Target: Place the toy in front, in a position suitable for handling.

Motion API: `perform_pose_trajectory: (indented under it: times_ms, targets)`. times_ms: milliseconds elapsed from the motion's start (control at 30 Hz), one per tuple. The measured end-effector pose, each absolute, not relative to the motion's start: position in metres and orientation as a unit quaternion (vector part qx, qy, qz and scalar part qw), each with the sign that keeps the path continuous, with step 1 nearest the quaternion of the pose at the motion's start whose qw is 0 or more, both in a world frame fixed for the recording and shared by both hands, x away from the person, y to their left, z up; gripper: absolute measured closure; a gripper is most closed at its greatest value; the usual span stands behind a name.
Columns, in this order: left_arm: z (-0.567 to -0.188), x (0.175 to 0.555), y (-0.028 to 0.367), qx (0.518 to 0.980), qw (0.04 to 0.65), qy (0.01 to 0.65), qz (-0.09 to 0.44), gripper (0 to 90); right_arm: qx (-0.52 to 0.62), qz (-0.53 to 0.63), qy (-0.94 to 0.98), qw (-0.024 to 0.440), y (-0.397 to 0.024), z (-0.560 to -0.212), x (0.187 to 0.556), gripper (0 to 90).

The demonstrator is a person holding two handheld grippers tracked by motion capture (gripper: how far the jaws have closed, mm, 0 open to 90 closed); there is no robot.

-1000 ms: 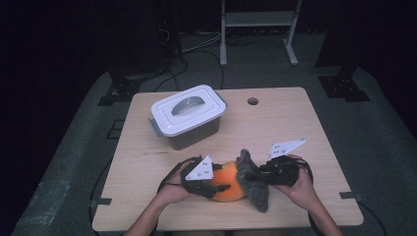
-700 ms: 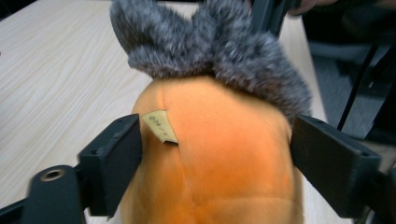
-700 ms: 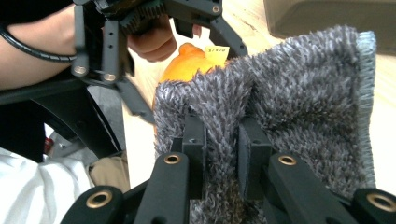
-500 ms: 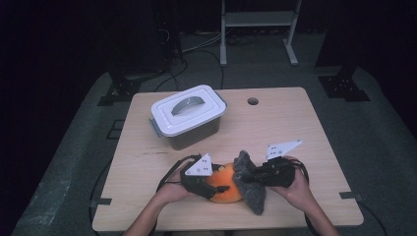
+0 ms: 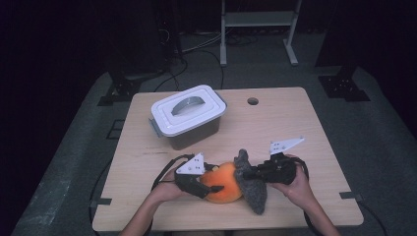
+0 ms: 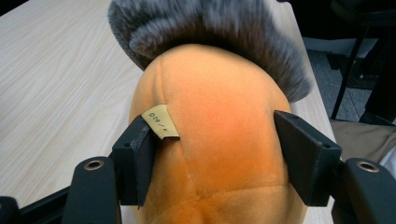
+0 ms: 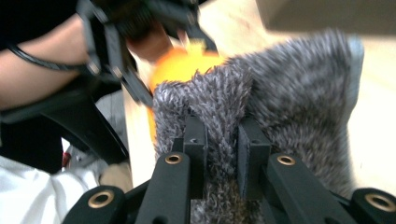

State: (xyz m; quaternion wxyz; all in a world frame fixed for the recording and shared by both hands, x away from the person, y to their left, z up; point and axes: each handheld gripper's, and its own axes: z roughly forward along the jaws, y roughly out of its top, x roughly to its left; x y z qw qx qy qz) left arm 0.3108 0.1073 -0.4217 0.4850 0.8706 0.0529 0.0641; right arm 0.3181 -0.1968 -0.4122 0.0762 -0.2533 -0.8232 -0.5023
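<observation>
plush toy (image 5: 223,183): round, bright orange, soft — a seam runs down its body, and a small tan tag (image 6: 160,122) sticks out at that seam.
position: lies near the front edge of the table (image 5: 305,128), between the two hands.
grey fuzzy sock (image 5: 252,183): knitted, shaggy — pulled over one end of the toy, its loose part trailing toward the front edge.

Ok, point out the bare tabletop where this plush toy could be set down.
Free: the table's right half, between the round hole and the right gripper, and the strip left of the lidded bin. Crowded: the near middle, where both grippers hold the orange plush and its grey fur.
</observation>
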Motion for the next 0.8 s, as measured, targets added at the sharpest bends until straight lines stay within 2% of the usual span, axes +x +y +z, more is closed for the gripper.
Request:
perform_pose_trajectory:
  times_ms: [100, 267, 467, 600, 667, 700, 733, 800]
  targets:
    - [-0.423, 0.311, 0.109, 0.869, 0.486, 0.059, 0.074, 35.7, -0.261, -0.491, -0.827, 0.082, -0.199, -0.420, 0.320, 76.1]
    - [-0.419, 0.308, 0.104, 0.863, 0.488, 0.045, 0.125, 44.5, -0.281, -0.483, -0.826, 0.074, -0.211, -0.423, 0.324, 76.1]
    - [-0.418, 0.305, 0.098, 0.856, 0.494, 0.023, 0.149, 45.2, -0.274, -0.512, -0.812, 0.063, -0.210, -0.412, 0.325, 76.1]
    - [-0.418, 0.307, 0.099, 0.860, 0.493, 0.031, 0.129, 39.6, -0.274, -0.506, -0.815, 0.070, -0.205, -0.418, 0.325, 76.2]
    - [-0.416, 0.311, 0.097, 0.864, 0.490, 0.067, 0.092, 25.5, -0.268, -0.502, -0.820, 0.064, -0.203, -0.417, 0.323, 76.1]
    - [-0.416, 0.311, 0.097, 0.866, 0.487, 0.070, 0.087, 23.0, -0.264, -0.498, -0.824, 0.061, -0.201, -0.417, 0.321, 76.1]
    - [-0.417, 0.312, 0.097, 0.867, 0.486, 0.068, 0.083, 23.7, -0.262, -0.497, -0.825, 0.058, -0.200, -0.417, 0.321, 76.1]
    - [-0.418, 0.310, 0.099, 0.868, 0.484, 0.065, 0.091, 34.4, -0.264, -0.494, -0.826, 0.060, -0.201, -0.418, 0.320, 76.1]
